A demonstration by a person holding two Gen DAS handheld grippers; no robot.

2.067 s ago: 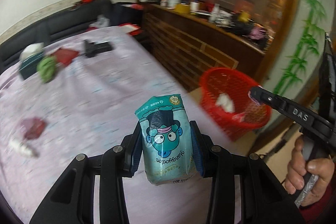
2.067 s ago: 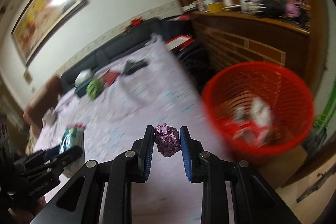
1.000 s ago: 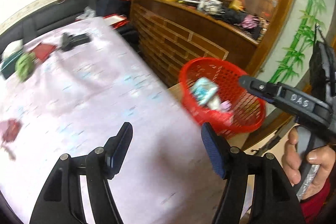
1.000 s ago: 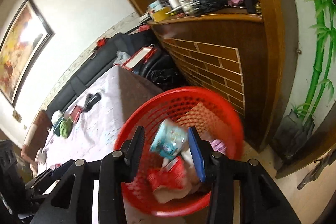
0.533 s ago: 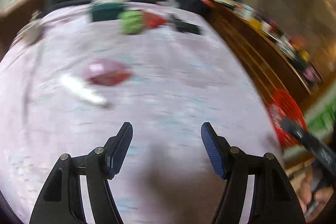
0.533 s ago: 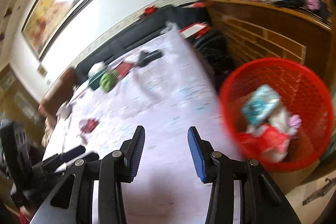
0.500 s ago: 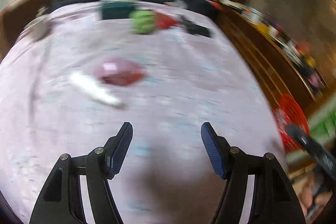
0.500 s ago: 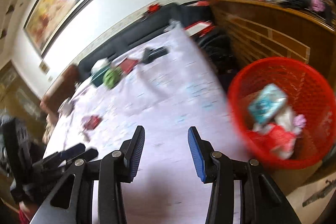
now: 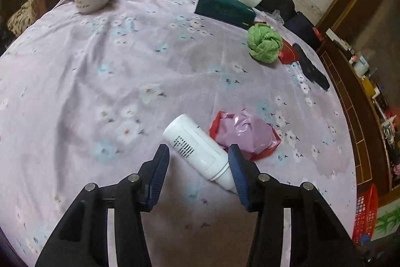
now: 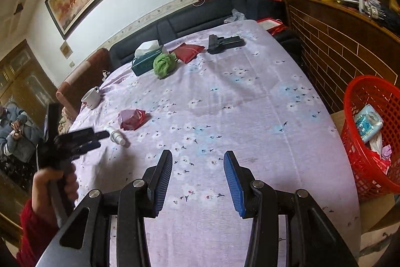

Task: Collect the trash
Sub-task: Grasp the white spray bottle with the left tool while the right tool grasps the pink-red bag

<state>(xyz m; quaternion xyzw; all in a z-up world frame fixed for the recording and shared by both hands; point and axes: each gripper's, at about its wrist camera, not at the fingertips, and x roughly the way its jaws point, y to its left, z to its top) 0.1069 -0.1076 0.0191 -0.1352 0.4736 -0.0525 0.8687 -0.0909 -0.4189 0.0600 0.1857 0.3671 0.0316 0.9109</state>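
Your left tool (image 9: 197, 162) has just been closing; its jaws stand apart around the white plastic bottle (image 9: 197, 148) lying tilted on the lilac floral counter (image 9: 100, 66), right pad apparently at its neck, left clear. Judged light, rigid, slick, prone to roll; clamp the straight body, not the taper. Right tool (image 10: 197, 167) hangs apart, empty.

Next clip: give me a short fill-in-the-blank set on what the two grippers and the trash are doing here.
1. The left gripper straddles a white ____ lying on the cloth.
2. The crumpled wrapper beside it is pink and ____.
3. The right gripper holds ____.
4. The teal packet lies in the red ____.

Missing words: bottle; red; nothing; basket
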